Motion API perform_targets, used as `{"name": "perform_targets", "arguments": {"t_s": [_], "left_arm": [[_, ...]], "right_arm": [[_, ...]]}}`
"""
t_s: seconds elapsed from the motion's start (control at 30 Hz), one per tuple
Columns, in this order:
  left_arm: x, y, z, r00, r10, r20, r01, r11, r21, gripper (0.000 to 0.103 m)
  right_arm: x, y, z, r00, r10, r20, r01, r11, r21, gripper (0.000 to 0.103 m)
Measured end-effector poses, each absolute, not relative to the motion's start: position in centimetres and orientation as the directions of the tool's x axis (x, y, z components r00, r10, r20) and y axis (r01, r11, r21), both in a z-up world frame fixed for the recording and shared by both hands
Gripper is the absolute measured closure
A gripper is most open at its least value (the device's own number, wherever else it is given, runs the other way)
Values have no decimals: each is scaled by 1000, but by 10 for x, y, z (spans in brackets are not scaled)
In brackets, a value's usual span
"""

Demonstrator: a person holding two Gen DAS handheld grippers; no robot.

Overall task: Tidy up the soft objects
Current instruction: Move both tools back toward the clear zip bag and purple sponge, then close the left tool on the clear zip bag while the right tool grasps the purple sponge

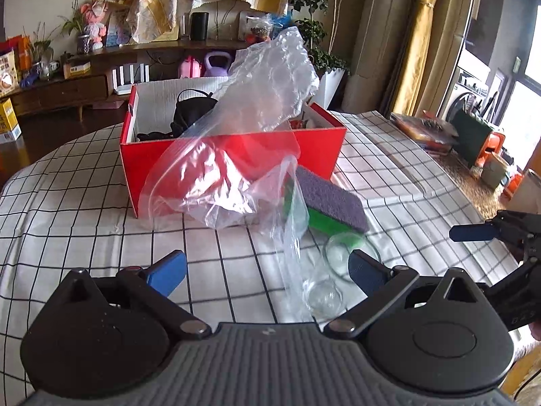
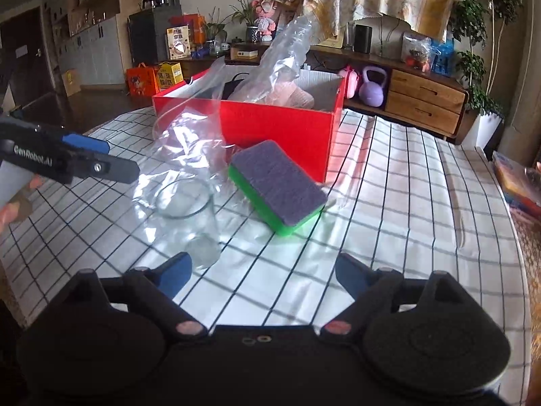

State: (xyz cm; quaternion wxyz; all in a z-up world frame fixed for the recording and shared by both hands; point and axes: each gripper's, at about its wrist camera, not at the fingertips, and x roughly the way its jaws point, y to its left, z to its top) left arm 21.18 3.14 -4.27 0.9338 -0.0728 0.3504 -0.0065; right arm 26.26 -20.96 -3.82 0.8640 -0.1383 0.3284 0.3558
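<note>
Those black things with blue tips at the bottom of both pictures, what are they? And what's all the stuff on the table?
Each is a grabbing tool that a person holds, one per hand, with a camera looking along its two fingers. One picture comes from the left tool, the other from the right tool. Both are open and hold nothing. On the checked tablecloth sit a red box, crinkly clear plastic bags, a green and purple sponge and a glass cup.

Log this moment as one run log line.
left tool: open, empty | right tool: open, empty | green-and-purple sponge: on checked tablecloth, before red cardboard box
</note>
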Motion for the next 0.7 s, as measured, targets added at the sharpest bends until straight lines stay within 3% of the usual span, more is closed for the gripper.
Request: {"name": "perform_targets", "arguments": {"t_s": [0.27, 0.43, 0.7], "left_arm": [[272, 33, -34, 705, -112, -700, -21, 984, -179, 0], [310, 25, -46, 631, -99, -769, 21, 994, -111, 0], [337, 28, -57, 612, -82, -786, 14, 996, -92, 1]], "right_arm": [[325, -198, -28, 520, 525, -674, -744, 666, -55, 11], [364, -181, -29, 463, 547, -698, -788, 615, -41, 11], [390, -140, -54, 367, 506, -781, -861, 503, -79, 11]]}}
